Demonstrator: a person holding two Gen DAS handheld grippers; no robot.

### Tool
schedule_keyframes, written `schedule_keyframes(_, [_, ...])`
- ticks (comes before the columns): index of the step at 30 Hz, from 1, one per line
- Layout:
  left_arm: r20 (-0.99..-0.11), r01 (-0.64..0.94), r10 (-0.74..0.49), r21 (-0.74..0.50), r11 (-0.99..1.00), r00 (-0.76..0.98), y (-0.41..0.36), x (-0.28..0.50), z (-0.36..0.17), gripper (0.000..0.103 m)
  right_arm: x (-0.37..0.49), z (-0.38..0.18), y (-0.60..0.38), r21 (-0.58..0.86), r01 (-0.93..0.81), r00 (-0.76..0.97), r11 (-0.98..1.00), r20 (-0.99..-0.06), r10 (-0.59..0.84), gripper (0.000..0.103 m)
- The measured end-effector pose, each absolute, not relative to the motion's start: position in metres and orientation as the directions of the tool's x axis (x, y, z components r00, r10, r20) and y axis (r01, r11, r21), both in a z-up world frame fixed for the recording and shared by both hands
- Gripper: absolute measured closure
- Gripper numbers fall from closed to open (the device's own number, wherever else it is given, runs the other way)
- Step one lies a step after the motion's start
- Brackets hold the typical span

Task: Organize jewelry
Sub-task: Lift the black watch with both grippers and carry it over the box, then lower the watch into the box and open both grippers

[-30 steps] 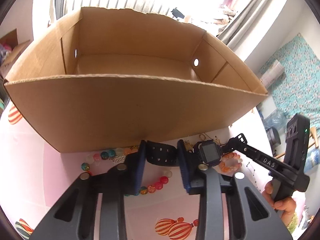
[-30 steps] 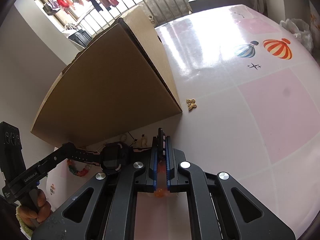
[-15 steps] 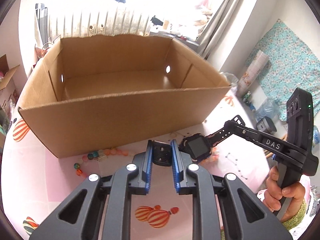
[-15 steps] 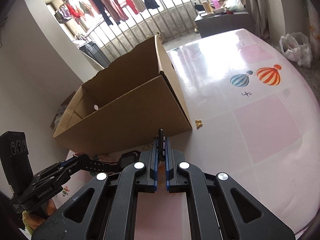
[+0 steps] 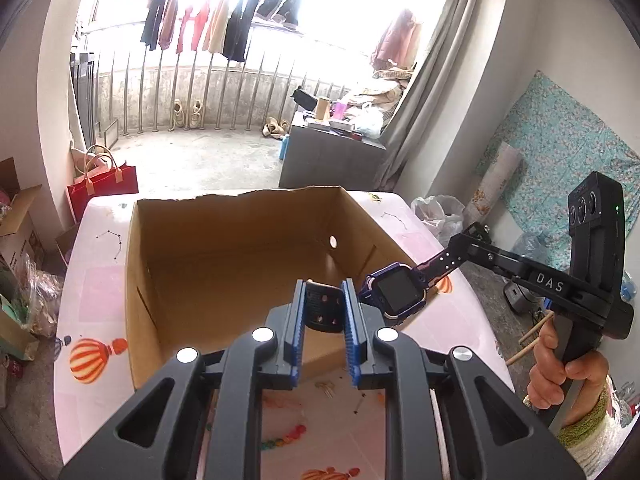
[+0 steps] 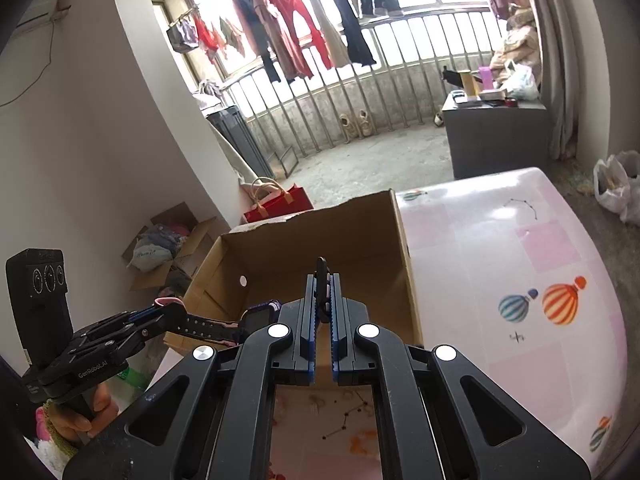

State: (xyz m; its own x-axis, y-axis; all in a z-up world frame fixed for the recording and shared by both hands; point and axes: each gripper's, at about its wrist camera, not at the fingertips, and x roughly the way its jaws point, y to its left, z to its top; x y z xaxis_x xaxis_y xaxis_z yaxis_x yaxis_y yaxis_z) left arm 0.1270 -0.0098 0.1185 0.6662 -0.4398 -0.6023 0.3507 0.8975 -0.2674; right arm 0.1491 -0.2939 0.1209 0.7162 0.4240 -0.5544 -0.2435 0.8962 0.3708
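Observation:
A dark purple smartwatch (image 5: pixel 398 292) hangs in the air, stretched between my two grippers over the near wall of an open cardboard box (image 5: pixel 240 248). My left gripper (image 5: pixel 324 286) is shut on its perforated strap (image 5: pixel 322 314). At the right, my right gripper (image 5: pixel 460 246) pinches the other strap. The right wrist view shows the right gripper (image 6: pixel 323 280) shut on the strap end (image 6: pixel 322 270). There the watch (image 6: pixel 260 316) and the left gripper (image 6: pixel 168 312) are to the left, in front of the box (image 6: pixel 312 236).
The box stands on a pink table (image 5: pixel 100 292) printed with balloons. Coloured beads (image 5: pixel 284 438) and thin chains lie on the table under the grippers. A hand (image 5: pixel 560 376) holds the right gripper's handle. A red bag (image 5: pixel 102 188) and a grey cabinet (image 5: pixel 332 156) stand beyond the table.
The left jaws closed on the strap. Both grippers then lifted the watch off the table, from low against the box's front wall to above its rim, so the box's inside now shows.

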Motion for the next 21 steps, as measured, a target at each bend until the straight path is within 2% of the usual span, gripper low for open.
schedule_keyframes(5, [-0.697,0.278,-0.352,-0.222,0.934,0.624,-0.002,0.194,0.100,0.086,0.232,0.109,-0.258,0.345,-0.271,0.608,0.899,-0.663,0.438,0.099])
schedule_keyframes(13, [-0.853,0.178,-0.216,-0.148,0.973,0.475,0.007,0.285,0.053,0.085,0.322,0.070,-0.203,0.253,-0.284,0.442,0.925,-0.822,0.360,0.099])
schedule_keyframes(16, [-0.878,0.159,-0.155,-0.092,0.983,0.453,0.006,0.304,0.047,0.078,0.335,0.055,-0.193,0.231,-0.277,0.399,0.932,-0.855,0.331,0.099])
schedule_keyframes(19, [-0.901,0.112,-0.100,-0.058,0.992,0.421,0.013,0.313,0.037,0.064,0.346,0.043,-0.194,0.227,-0.242,0.361,0.943,-0.882,0.305,0.092])
schedule_keyframes(21, [-0.895,0.116,-0.105,-0.060,0.991,0.433,0.014,0.310,0.039,0.060,0.343,0.043,-0.197,0.252,-0.235,0.351,0.939,-0.879,0.324,0.087])
